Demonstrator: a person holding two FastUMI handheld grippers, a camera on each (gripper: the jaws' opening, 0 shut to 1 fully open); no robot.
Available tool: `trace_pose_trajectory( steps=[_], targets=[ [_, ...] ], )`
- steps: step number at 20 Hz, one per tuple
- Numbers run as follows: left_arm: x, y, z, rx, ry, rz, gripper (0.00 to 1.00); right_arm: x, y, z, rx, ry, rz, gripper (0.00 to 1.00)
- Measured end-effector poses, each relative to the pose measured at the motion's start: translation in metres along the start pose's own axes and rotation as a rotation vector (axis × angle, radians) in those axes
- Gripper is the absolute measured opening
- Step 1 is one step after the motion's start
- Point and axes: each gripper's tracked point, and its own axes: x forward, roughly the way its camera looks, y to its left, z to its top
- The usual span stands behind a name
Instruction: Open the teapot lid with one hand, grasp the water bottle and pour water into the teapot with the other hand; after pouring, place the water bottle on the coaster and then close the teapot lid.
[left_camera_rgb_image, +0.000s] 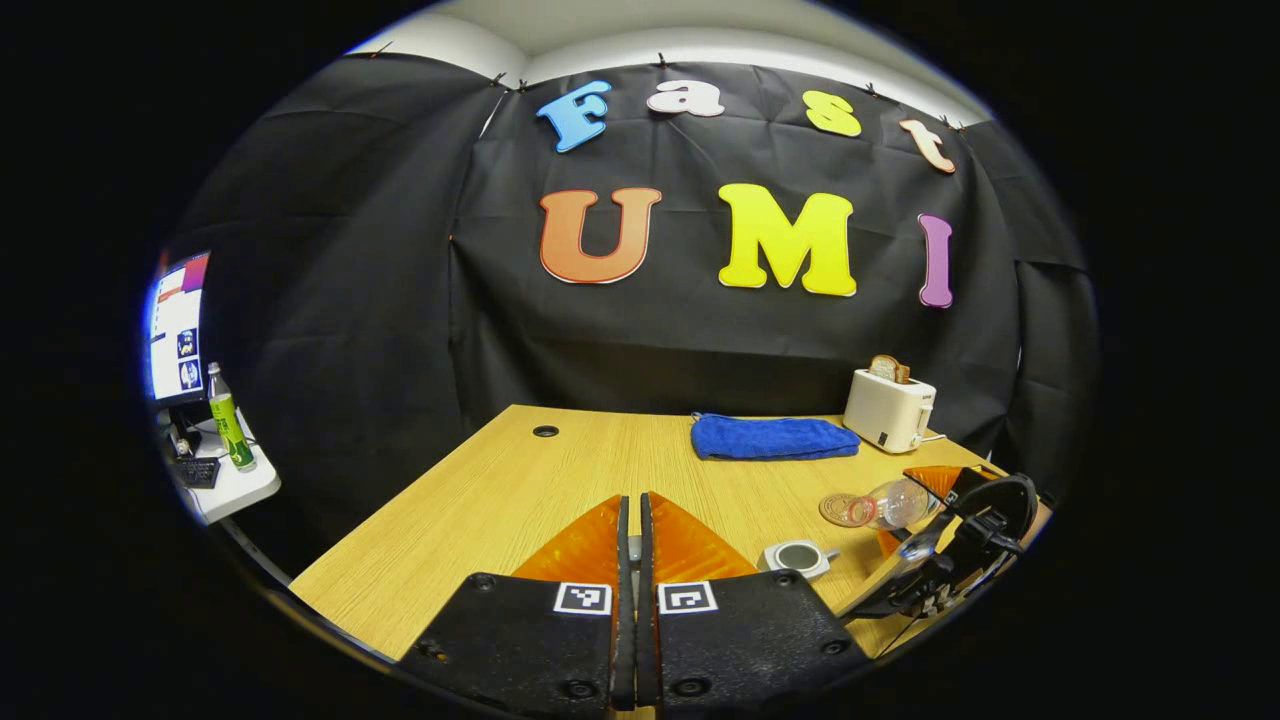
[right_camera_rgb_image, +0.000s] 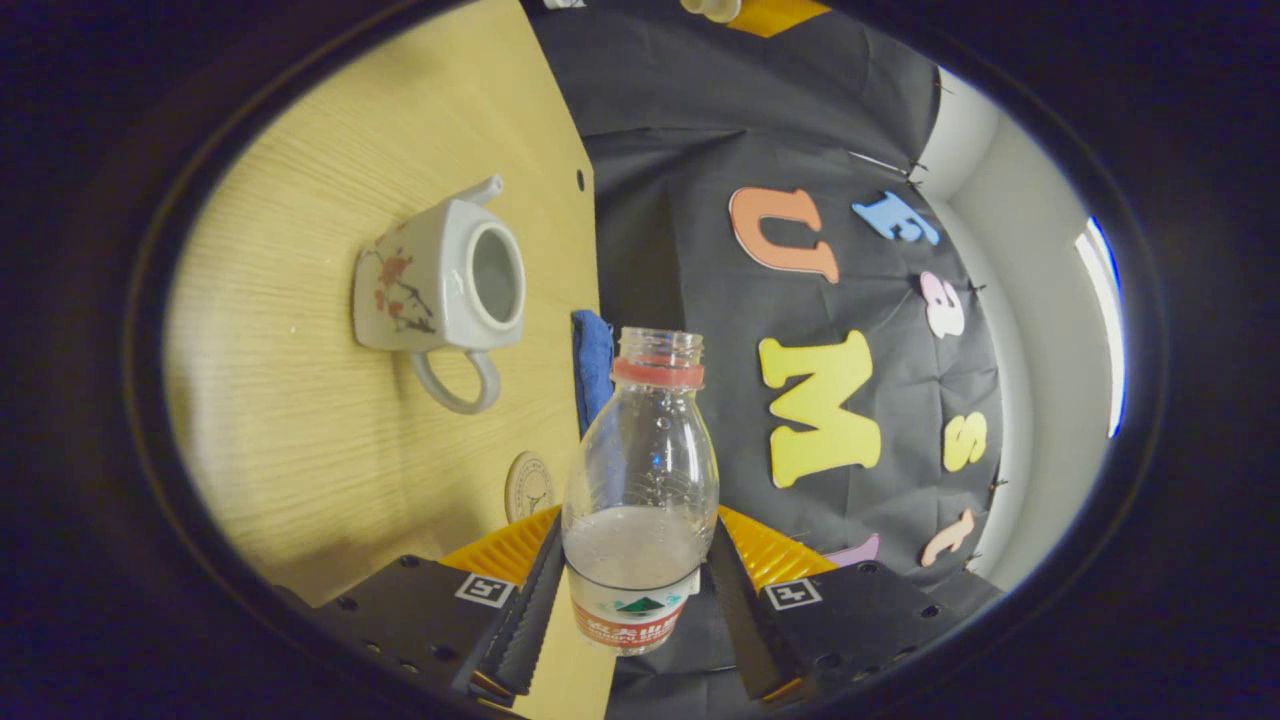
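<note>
Spill risk: right claw (right_camera_rgb_image: 640, 590) grips tilted, uncapped water bottle (right_camera_rgb_image: 640, 480) w/ teapot (right_camera_rgb_image: 440, 280) lidless, apart; left claw (left_camera_rgb_image: 630, 560) clenched, what's pinched unclear.

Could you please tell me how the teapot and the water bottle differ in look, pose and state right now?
The teapot is opaque white ceramic with a painted flower branch; the water bottle is clear plastic with a red neck ring. The teapot rests free on the wooden table; the water bottle is clamped in the right gripper and held on its side. The teapot has a handle and spout; the water bottle has neither. Both are open on top.
</note>
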Motion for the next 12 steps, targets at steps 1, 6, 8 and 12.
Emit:
trace_pose_trajectory(
  steps=[1, 6, 8, 12],
  targets=[
    [-0.001, -0.001, 0.001, 0.002, -0.001, -0.008, 0.03, -0.001, 0.000, 0.002, -0.033, 0.002, -0.004, 0.75],
    [0.000, -0.002, 0.003, 0.020, -0.011, -0.010, 0.03, 0.006, 0.002, 0.009, -0.175, -0.017, -0.012, 0.77],
    [0.000, -0.003, 0.002, 0.013, -0.008, -0.013, 0.03, 0.007, 0.004, 0.011, -0.208, -0.021, -0.010, 0.75],
    [-0.001, -0.002, 0.002, 0.019, -0.007, -0.013, 0.03, 0.006, 0.000, 0.019, -0.303, -0.042, -0.032, 0.75]
  ],
)
